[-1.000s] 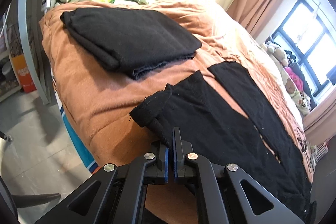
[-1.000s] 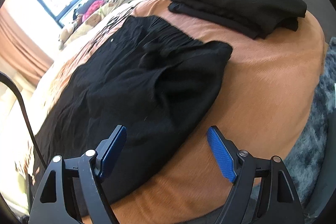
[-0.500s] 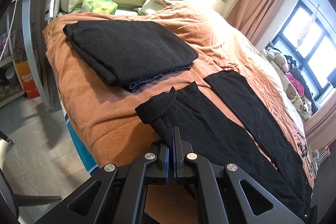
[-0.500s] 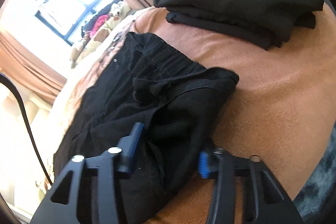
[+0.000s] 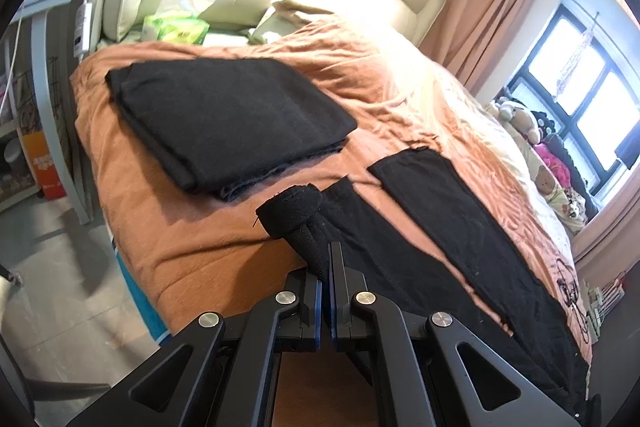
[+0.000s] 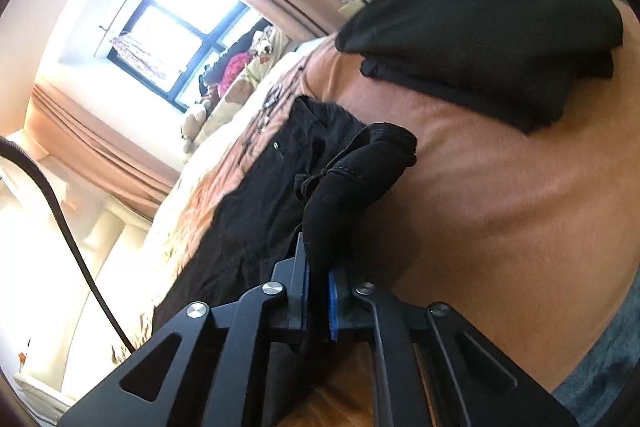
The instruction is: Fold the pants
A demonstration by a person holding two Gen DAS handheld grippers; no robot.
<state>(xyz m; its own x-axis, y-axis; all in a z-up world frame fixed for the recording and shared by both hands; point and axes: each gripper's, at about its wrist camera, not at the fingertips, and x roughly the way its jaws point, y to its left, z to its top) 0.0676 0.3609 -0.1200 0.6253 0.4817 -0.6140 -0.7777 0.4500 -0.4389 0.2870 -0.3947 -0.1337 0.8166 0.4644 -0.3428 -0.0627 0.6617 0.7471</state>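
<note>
Two grippers pinch black pants (image 5: 436, 227) spread on an orange bed cover (image 5: 168, 223). Left gripper (image 5: 325, 267): fingers (image 5: 335, 267) closed on a bunched leg hem, raised just off the cover. Right gripper (image 6: 318, 275): fingers (image 6: 300, 267) clamped on a gathered fold at the waist end. A folded black stack (image 5: 224, 123) lies beside the legs.

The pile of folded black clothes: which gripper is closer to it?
Hard to tell. The left gripper and right gripper each pinch the pants just short of the folded pile.
</note>
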